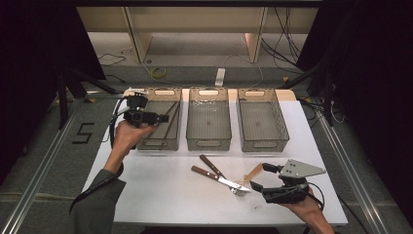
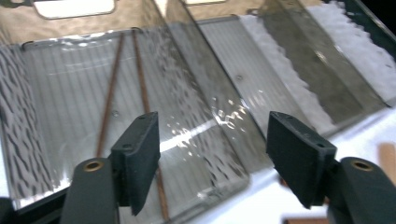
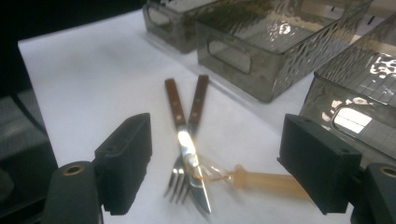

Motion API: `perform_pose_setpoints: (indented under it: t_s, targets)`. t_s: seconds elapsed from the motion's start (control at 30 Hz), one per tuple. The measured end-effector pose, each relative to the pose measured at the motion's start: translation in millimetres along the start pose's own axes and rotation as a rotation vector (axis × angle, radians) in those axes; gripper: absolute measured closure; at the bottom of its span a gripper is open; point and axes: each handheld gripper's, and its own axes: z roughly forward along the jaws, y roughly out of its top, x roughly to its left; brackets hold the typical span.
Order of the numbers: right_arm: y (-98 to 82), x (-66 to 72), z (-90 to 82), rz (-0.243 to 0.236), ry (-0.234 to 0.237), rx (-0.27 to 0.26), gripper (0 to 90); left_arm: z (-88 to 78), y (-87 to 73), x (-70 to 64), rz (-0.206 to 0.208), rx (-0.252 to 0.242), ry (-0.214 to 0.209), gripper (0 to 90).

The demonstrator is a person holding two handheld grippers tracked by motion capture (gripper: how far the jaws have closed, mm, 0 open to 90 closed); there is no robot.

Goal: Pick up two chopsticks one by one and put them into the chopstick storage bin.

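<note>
On the white rectangular table top (image 1: 160, 190), three smoky grey transparent plastic bins in one row at the far side: left bin (image 1: 159, 141), middle bin (image 1: 209, 142), right bin (image 1: 263, 144). Near each other, with narrow gaps between.

Left gripper (image 1: 164, 118) held in the left hand (image 1: 127, 134) above the left bin, jaws apart with nothing between. In the left gripper view, seen past the open jaws (image 2: 210, 154): two thin brown sticks (image 2: 140, 84), lying along the bin floor. One stick passes close by the left jaw pad (image 2: 140, 163); cannot tell how high above it.

Right gripper (image 1: 259, 176) held in the right hand (image 1: 307, 207) near the front right corner of the table, low over the surface. Jaws wide apart, empty. Just in front of the opening (image 3: 215, 163), in the right gripper view: a steel knife with a brown wooden handle (image 3: 180, 126), a steel fork with a brown wooden handle (image 3: 189, 135), and a clear spoon-like utensil with a pale amber plastic handle (image 3: 266, 181). Knife and fork crossed, handles pointing away towards the bins, metal ends towards the gripper. Amber handle pointing towards the right jaw pad (image 3: 317, 163), its clear end touching the fork and knife tips.

Wide bare table surface to the left of the cutlery and in front of the left and middle bins. Less room at the right, where the front edge and the right edge of the table are near the right gripper.
</note>
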Motion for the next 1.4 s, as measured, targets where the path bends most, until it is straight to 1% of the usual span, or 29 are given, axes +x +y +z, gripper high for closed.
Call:
perform_pose_setpoints:
  t_s: [0.07, 0.2, 0.27, 0.33, 0.4, 0.47, 0.53, 0.67, 0.77, 0.83, 0.97, 1.07, 1.17, 1.27, 1.3, 1.4]
  targets:
    - [3.2, -3.5, -1.7, -0.029, -0.001, 0.019, 26.0, -5.5, -7.5, -4.3, 0.012, -0.007, -0.010, 31.3]
    - [11.7, -12.9, -5.6, -0.059, 0.012, 0.063, 26.1, -15.3, -24.4, -12.0, 0.027, -0.034, -0.031, 27.1]
    - [16.1, -17.5, -5.3, -0.073, 0.018, 0.088, 26.1, -18.5, -33.0, -17.6, 0.038, -0.042, -0.038, 26.0]
    - [19.8, -21.9, -3.2, -0.092, 0.013, 0.116, 26.1, -20.9, -42.2, -23.2, 0.055, -0.061, -0.045, 24.7]
    - [23.2, -25.6, -0.9, -0.106, 0.013, 0.136, 26.2, -21.7, -51.7, -28.7, 0.071, -0.071, -0.052, 23.7]
    - [26.8, -28.2, 2.3, -0.117, 0.016, 0.157, 26.2, -21.2, -61.2, -32.4, 0.066, -0.088, -0.064, 22.8]
    - [30.3, -29.6, 6.5, -0.139, 0.024, 0.186, 26.3, -18.8, -69.5, -36.4, 0.070, -0.089, -0.074, 22.5]
    - [36.1, -33.2, 16.6, -0.181, 0.038, 0.255, 26.3, -16.6, -84.5, -45.9, 0.097, -0.086, -0.085, 20.5]
    - [39.2, -36.1, 23.0, -0.212, 0.051, 0.301, 26.4, -18.2, -95.1, -50.6, 0.114, -0.097, -0.095, 20.2]
    - [41.0, -38.7, 26.8, -0.234, 0.063, 0.329, 26.5, -21.0, -100.2, -52.8, 0.119, -0.104, -0.096, 19.7]
    - [43.0, -42.1, 34.4, -0.283, 0.093, 0.387, 26.4, -27.6, -107.6, -56.5, 0.127, -0.138, -0.115, 19.7]
    - [43.0, -43.2, 41.2, -0.309, 0.109, 0.429, 26.4, -29.7, -111.5, -60.0, 0.136, -0.138, -0.123, 19.5]
    - [41.5, -43.6, 48.6, -0.337, 0.129, 0.474, 26.3, -28.6, -115.8, -64.1, 0.160, -0.121, -0.115, 19.1]
    - [39.5, -42.9, 56.2, -0.360, 0.130, 0.505, 26.3, -28.5, -119.0, -67.8, 0.172, -0.115, -0.119, 18.3]
    - [38.6, -42.4, 58.2, -0.372, 0.133, 0.510, 26.6, -29.5, -119.6, -68.7, 0.178, -0.122, -0.117, 18.2]
    - [36.7, -39.8, 63.5, -0.399, 0.143, 0.547, 27.1, -33.1, -121.8, -69.5, 0.177, -0.132, -0.128, 18.2]
